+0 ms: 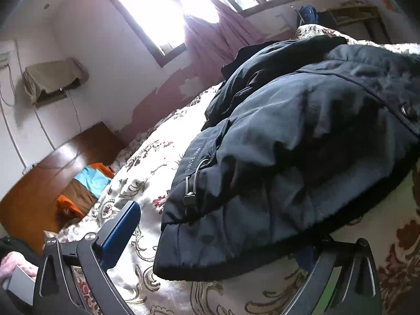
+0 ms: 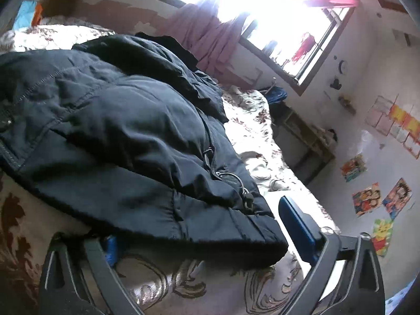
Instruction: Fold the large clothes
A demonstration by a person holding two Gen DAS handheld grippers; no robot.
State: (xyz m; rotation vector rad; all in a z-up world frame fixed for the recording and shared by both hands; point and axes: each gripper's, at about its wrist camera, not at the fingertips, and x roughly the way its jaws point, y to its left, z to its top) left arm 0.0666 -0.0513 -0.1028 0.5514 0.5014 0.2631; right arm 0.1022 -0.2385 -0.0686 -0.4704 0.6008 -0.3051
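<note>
A dark navy padded jacket (image 1: 302, 136) lies bunched on a bed with a floral cover (image 1: 147, 162); it also shows in the right wrist view (image 2: 118, 120). My left gripper (image 1: 215, 241) is open, its jaws spread either side of the jacket's hem corner. The left finger (image 1: 120, 231) is over the bedcover and the right finger is partly hidden under the hem. My right gripper (image 2: 204, 239) is open around the jacket's other hem corner. Its right finger (image 2: 299, 223) is clear and its left finger (image 2: 111, 246) is tucked under the hem. Toggle cords (image 1: 190, 197) hang at each hem corner.
A brown wooden headboard (image 1: 52, 173) with orange and blue cloth (image 1: 89, 181) stands left of the bed. Bright windows with pink curtains (image 2: 207, 36) line the far wall. A shelf (image 2: 307, 136) stands at the bed's right side, and posters (image 2: 367, 199) hang on the right wall.
</note>
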